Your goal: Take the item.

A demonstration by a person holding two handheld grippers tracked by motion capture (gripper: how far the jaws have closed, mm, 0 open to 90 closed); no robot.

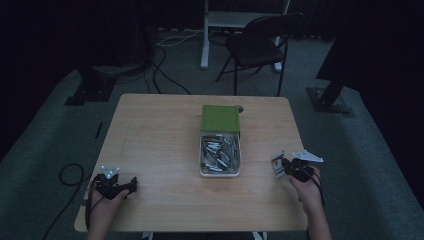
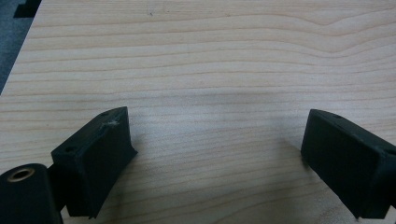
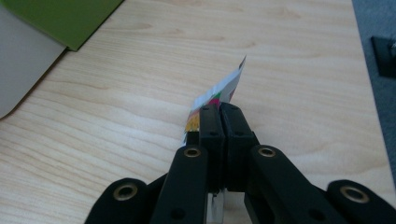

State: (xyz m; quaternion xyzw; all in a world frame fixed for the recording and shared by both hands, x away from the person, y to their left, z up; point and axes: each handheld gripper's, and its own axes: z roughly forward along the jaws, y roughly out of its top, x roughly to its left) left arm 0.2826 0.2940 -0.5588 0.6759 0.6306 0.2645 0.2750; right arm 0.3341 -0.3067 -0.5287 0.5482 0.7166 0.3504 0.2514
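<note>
My right gripper is shut on a small flat sachet with a white edge and bright print, pinched on edge between the two black jaws above the wooden table. In the high view the right gripper holds the sachet to the right of a white box full of several similar sachets. Its green lid stands open at the far end. My left gripper rests near the table's front left corner. Its jaws stand wide apart over bare wood, with nothing between them.
A corner of the white box and green lid shows at the left in the right gripper view. Beyond the table stand a dark folding chair, cables on the floor and stand bases.
</note>
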